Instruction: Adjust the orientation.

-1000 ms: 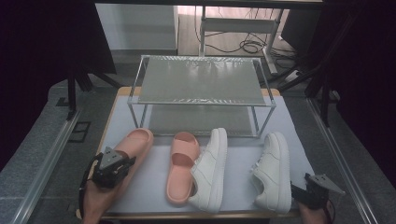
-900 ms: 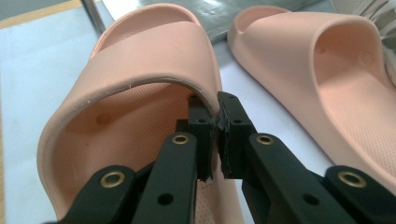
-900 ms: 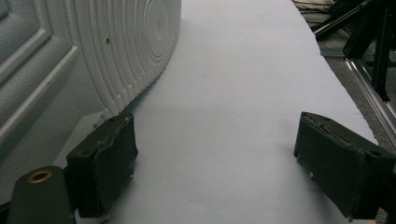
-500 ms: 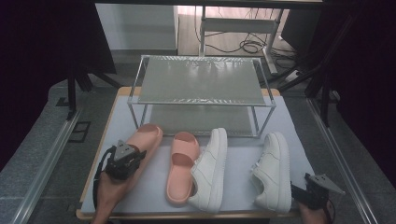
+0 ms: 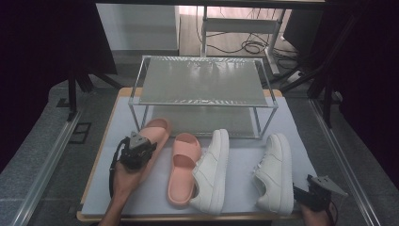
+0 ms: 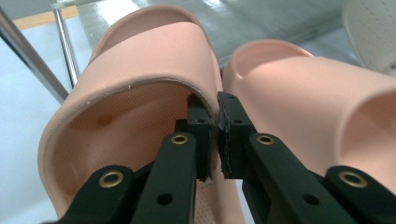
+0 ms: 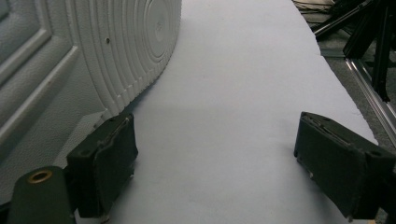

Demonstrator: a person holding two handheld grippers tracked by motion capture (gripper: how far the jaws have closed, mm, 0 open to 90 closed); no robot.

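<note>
In the high view, the left hand-held gripper [image 5: 137, 149] is sitting over the heel end of the left pink slipper [image 5: 155, 134], which is lying on the bench [image 5: 244, 160] with its toe pointing toward the metal shoe rack [image 5: 202, 82]. The person's hand is covering much of the slipper's rear. The right hand-held gripper [image 5: 314, 193] is resting at the bench's near right corner, just beside the right white sneaker [image 5: 275, 172]. Compared with a second ago, the left gripper and its slipper are lying closer to the rack, while the right one is staying put.

In the left gripper view, the jaws are closing nearly together, pinching the edge of the slipper's strap [image 6: 154, 60] between them. The second pink slipper [image 6: 317, 93] is lying just beside it, cut off at the right.

In the right gripper view, the jaws are standing wide apart over bare bench, holding nothing; the left jaw is sitting against the white sneaker's ribbed sole [image 7: 126, 46].
</note>
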